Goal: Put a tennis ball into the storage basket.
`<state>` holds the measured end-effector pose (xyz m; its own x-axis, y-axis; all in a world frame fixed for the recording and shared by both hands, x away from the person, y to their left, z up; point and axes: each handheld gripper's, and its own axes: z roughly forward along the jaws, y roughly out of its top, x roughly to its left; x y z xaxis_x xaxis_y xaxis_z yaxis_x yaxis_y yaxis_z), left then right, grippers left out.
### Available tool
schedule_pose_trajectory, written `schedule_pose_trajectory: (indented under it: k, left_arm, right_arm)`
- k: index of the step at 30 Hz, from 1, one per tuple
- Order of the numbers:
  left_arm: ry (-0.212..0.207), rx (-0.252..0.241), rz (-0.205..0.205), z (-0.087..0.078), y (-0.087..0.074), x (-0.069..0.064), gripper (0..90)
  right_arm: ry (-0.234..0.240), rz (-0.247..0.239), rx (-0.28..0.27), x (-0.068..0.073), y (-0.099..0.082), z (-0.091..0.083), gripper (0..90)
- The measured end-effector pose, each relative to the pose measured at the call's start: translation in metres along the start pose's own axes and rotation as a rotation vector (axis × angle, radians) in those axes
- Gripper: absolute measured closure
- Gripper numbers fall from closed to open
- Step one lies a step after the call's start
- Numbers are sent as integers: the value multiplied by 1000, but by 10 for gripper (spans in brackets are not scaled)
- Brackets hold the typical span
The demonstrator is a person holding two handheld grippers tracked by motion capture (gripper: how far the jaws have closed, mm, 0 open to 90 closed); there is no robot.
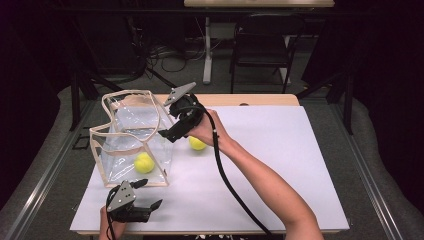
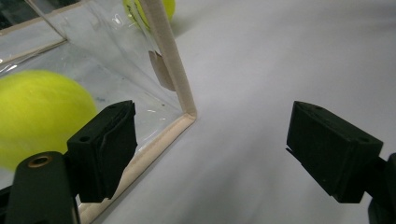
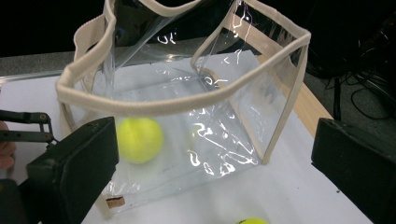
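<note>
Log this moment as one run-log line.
right tongs: open, at bag rim | left tongs: open, beside bag | bag: one ball inside | second ball: on table

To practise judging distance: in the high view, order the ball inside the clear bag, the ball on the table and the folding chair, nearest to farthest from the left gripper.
From left gripper:
1. Ball inside clear bag, just beyond.
2. Ball on the table, further right.
3. Folding chair, behind the table.

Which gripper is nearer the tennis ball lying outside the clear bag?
Right. The right gripper hovers just left of the loose ball, by the bag; the left gripper sits at the table's near edge.
</note>
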<state>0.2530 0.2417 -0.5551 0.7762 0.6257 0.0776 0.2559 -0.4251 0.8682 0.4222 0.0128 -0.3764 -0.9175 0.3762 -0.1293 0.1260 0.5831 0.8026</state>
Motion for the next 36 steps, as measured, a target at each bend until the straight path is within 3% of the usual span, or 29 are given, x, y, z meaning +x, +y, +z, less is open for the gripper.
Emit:
schedule_pose_trajectory:
  k: [16,36]
  left_arm:
    - [0,-1,0,0,0,0,159]
    - [1,-5,-3,-1,0,0,159]
  right_arm:
    - [-23,25,35,-2,-44,-5,1]
    - [-50,36,52,0,-78,-9,1]
